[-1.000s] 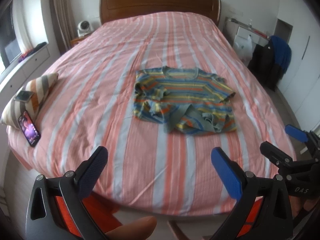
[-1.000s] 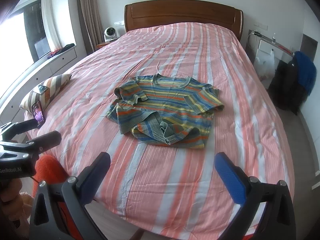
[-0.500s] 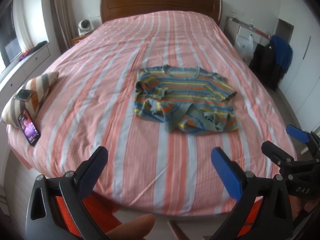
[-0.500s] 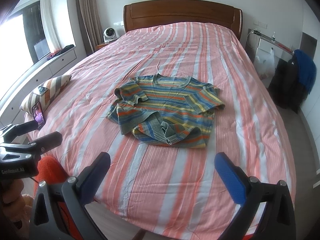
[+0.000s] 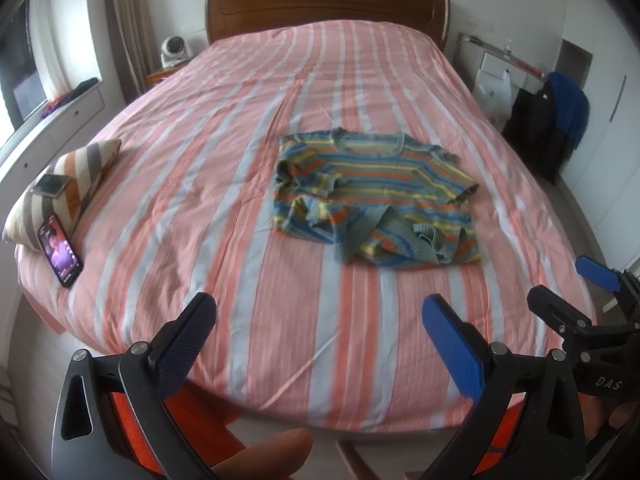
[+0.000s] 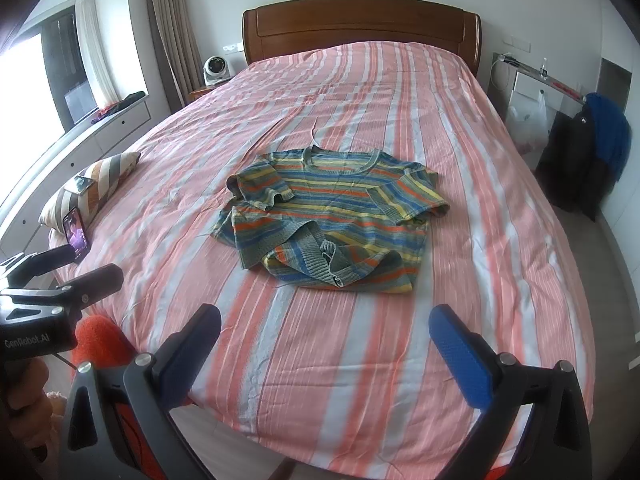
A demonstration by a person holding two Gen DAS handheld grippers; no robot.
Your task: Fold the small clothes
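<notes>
A small knit top (image 5: 376, 196) (image 6: 332, 216) with blue, yellow and orange stripes lies crumpled in the middle of the bed, neck toward the headboard, its lower hem bunched and turned up, its left sleeve folded over. My left gripper (image 5: 320, 332) hangs open over the bed's foot edge, well short of the top and holding nothing. My right gripper (image 6: 326, 340) is open too, at the same edge, also empty. Each gripper shows at the side of the other's view.
The bed (image 5: 200, 160) wears a pink, orange and white striped cover. A striped cushion (image 5: 68, 184) at its left edge carries one phone, with a second phone (image 5: 60, 250) leaning on it. Dark and blue clothes (image 5: 560, 128) hang at the right wall. A wooden headboard (image 6: 360, 24) closes the far end.
Both views have shifted slightly closer toward the bed; the top sits a little lower and larger in view. The grippers stay open and the top has not moved.
</notes>
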